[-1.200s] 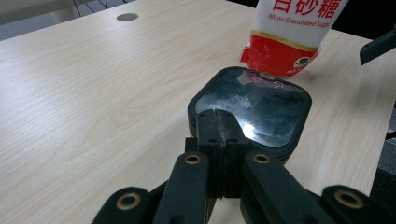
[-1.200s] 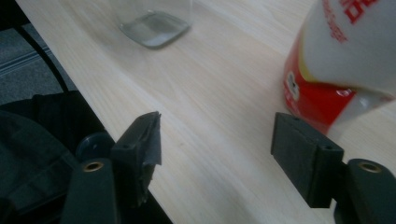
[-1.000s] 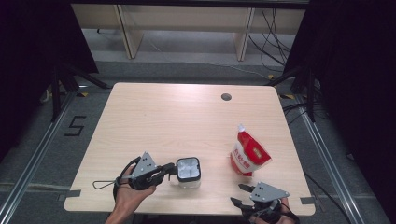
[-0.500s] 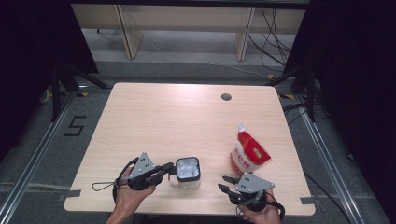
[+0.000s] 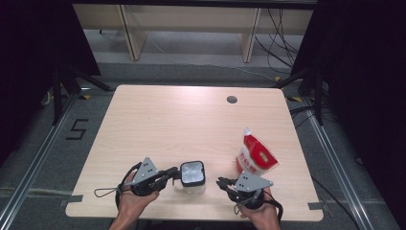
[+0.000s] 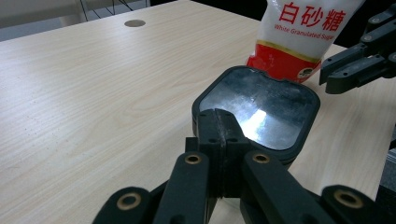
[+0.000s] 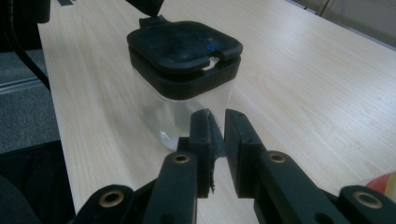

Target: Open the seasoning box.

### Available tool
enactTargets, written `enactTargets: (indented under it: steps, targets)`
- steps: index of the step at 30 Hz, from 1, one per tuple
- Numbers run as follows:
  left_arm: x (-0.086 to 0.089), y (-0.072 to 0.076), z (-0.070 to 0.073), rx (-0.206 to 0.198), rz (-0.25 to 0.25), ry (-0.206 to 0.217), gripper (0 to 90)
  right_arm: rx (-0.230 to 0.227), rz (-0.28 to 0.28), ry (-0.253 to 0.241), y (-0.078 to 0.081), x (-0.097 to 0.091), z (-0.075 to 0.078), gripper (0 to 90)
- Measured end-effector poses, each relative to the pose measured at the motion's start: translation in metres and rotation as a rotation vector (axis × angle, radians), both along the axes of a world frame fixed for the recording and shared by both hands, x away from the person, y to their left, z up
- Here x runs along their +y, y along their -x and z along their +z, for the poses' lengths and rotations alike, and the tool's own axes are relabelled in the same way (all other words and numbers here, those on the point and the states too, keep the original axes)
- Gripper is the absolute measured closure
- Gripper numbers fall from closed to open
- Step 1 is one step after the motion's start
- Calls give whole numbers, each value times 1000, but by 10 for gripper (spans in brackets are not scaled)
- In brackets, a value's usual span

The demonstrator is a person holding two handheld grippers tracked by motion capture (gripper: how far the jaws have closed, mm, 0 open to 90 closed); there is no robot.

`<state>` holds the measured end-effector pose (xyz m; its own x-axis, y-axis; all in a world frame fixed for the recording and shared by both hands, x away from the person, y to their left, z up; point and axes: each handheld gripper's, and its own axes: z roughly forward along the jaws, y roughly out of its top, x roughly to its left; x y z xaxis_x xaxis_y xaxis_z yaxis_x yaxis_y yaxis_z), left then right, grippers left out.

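The left gripper (image 5: 173, 174) lies low over the near edge of the counter (image 5: 158, 124), its jaws pressed together with their tips against the black lid's rim on the clear container (image 5: 192, 175); in the left gripper view the two black jaws meet with no gap at the lid's (image 6: 259, 109) near edge, though whether they pinch a lip of it cannot be told. The container stands upright near the counter's front edge, between the two grippers.

The right gripper (image 5: 222, 182) points toward the container from the other side, close to it but not touching. Its jaws have just been closing, and in the right gripper view a narrow slit remains between them, with nothing held in it. The red and white sugar bag (image 5: 256, 157) stands just behind the right gripper, apart from the container.
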<state>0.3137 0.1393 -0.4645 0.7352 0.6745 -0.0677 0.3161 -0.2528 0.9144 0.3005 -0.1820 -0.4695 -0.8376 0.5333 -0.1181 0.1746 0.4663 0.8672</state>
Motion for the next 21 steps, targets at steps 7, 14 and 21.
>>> enactTargets:
  steps: [7, 14, 21]
  targets:
    - [1, 0, -1, 0, -1, 13, 891, 11, 22, -21, -6, 10, -3, 863]
    - [1, 0, -2, -1, -2, 14, 892, 8, 27, -27, -10, 15, -3, 873]
    - [0, 0, -2, -8, -7, 9, 892, 3, 41, -24, -13, 21, -1, 881]
